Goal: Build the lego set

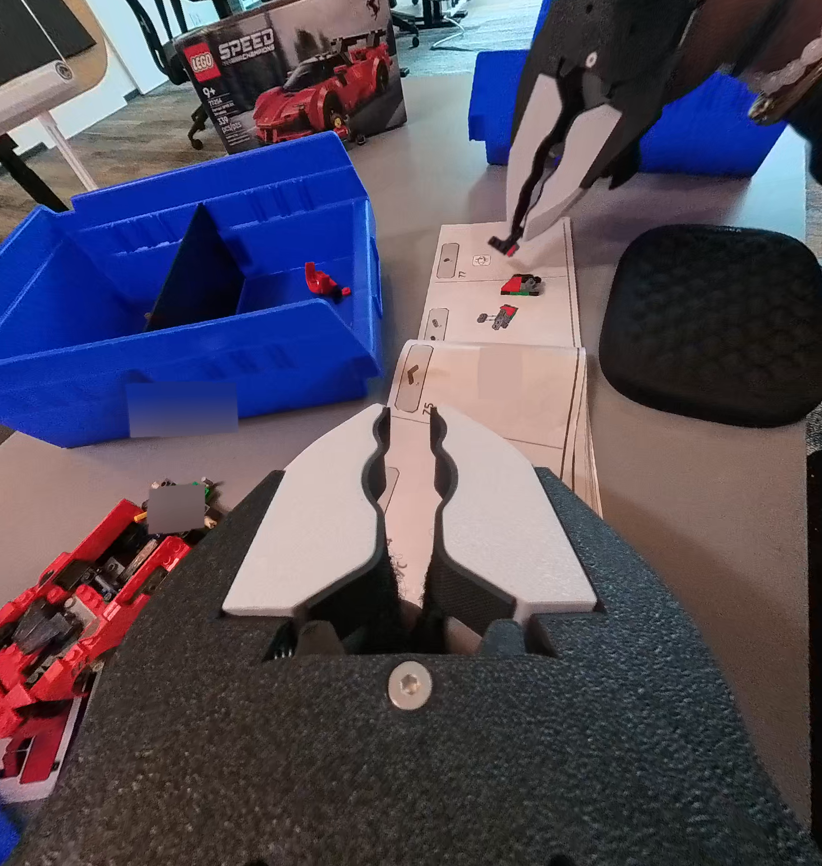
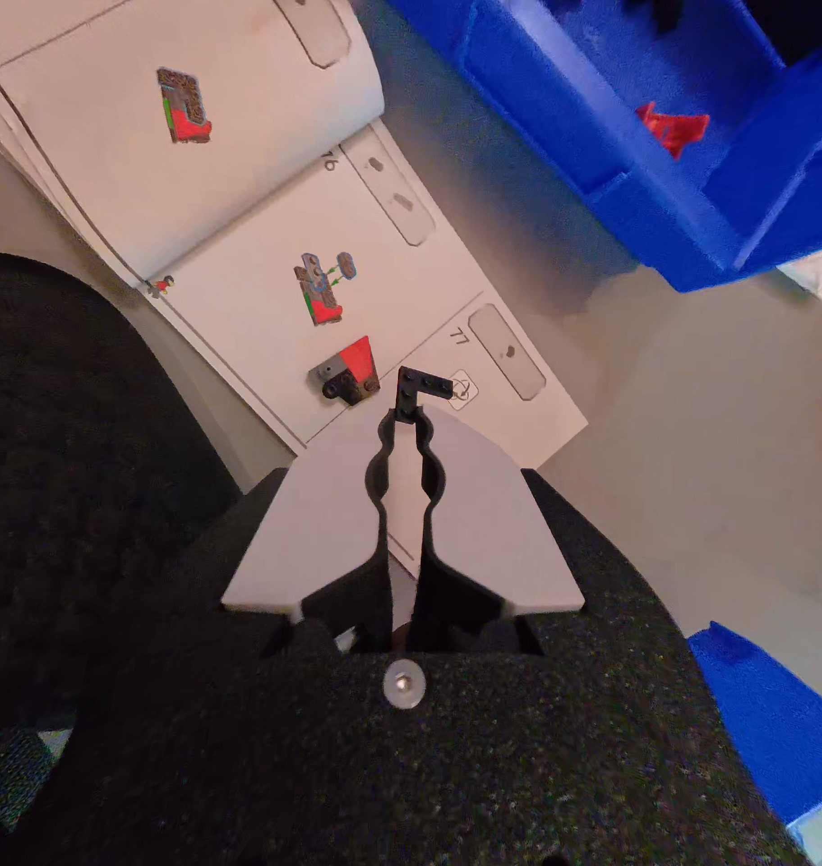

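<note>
Fingers of the right gripper (image 2: pixel 405 414) pinch one arm of a black L-plate (image 2: pixel 418 386) at frame centre, just above the manual (image 2: pixel 268 225), likely to match it against the wedge subassembly (image 2: pixel 348 370) lying there. Left gripper (image 1: pixel 410 414) hangs empty, fingers slightly apart, beside the car (image 1: pixel 62 604) at lower left.

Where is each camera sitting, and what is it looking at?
Left wrist view: on the left tongs, low over the table, facing the instruction booklet and blue bin; own fingers show.
Right wrist view: on the right tongs, looking down at the black L-shaped piece.
Shared: booklet, bin, right tongs.
</note>
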A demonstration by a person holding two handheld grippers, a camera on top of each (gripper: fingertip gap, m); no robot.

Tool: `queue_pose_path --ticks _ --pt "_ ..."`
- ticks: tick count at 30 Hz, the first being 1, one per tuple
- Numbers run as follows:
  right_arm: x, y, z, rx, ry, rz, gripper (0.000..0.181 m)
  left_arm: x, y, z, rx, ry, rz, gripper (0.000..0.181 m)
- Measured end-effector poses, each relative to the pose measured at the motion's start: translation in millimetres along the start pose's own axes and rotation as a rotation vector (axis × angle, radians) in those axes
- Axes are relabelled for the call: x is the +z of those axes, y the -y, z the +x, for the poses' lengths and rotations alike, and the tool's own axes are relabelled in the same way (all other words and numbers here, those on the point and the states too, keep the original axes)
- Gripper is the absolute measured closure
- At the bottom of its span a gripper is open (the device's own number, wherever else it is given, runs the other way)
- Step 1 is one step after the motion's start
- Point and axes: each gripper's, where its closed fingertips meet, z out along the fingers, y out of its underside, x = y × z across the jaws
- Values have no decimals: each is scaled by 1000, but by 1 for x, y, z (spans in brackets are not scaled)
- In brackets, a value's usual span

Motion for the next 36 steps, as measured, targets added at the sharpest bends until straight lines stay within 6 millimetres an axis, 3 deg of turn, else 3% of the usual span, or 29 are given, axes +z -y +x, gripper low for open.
queue_pose_path --ticks 4,12,20,25,28,32,36 --pt "-3 -7 -5 28 -14 47 173 2 0 0 1 -4 0 166" --pt "21 -12 -8 -58 -47 31 173 5 1 4 15 -12 -8 166" --pt "9 -10 -47 -49 25 26 173 5 -2 2 11 -4 -18 166" --pt "2 -18 -44 13 -12 21 173 8 1 5 22 -15 -14 166" --pt "-4 -7 -55 27 18 60 173 8 0 6 30 -10 -19 166" --pt "-2 23 -85 32 152 175 173 7 -1 4 17 -5 -16 166" --pt "12 15 -84 120 203 118 173 6 0 5 20 -6 -13 166"
